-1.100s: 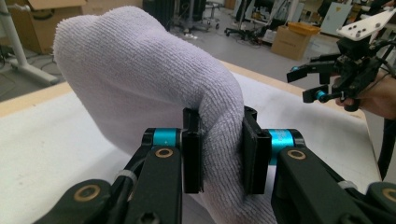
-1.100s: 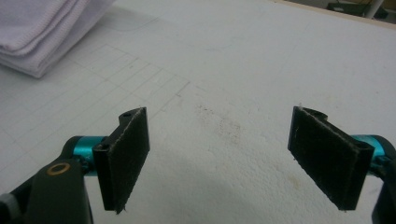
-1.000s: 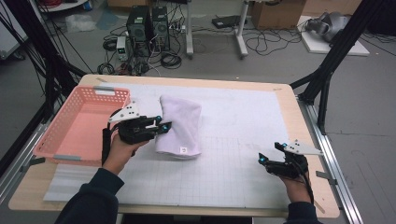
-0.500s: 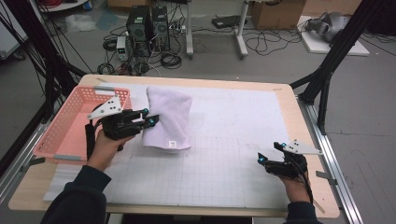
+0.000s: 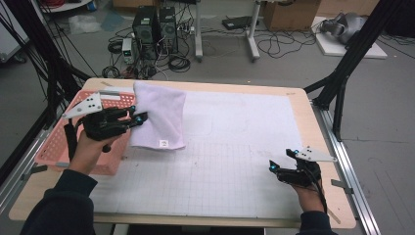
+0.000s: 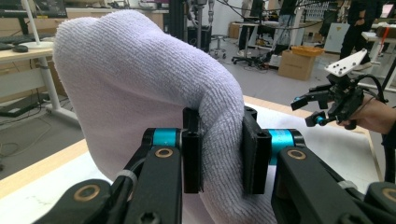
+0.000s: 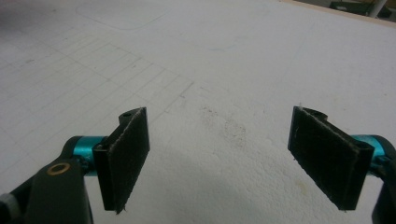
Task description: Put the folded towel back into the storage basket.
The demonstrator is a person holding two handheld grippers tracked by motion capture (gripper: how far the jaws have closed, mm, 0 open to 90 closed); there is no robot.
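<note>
Half the basket hidden | left tool pinching towel

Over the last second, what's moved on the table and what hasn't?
The left tongs, shut on the folded lavender towel, have carried it up and left toward the pink basket; it now hangs partly over the basket's rim. The right tongs stayed open and still on the white mat.
</note>
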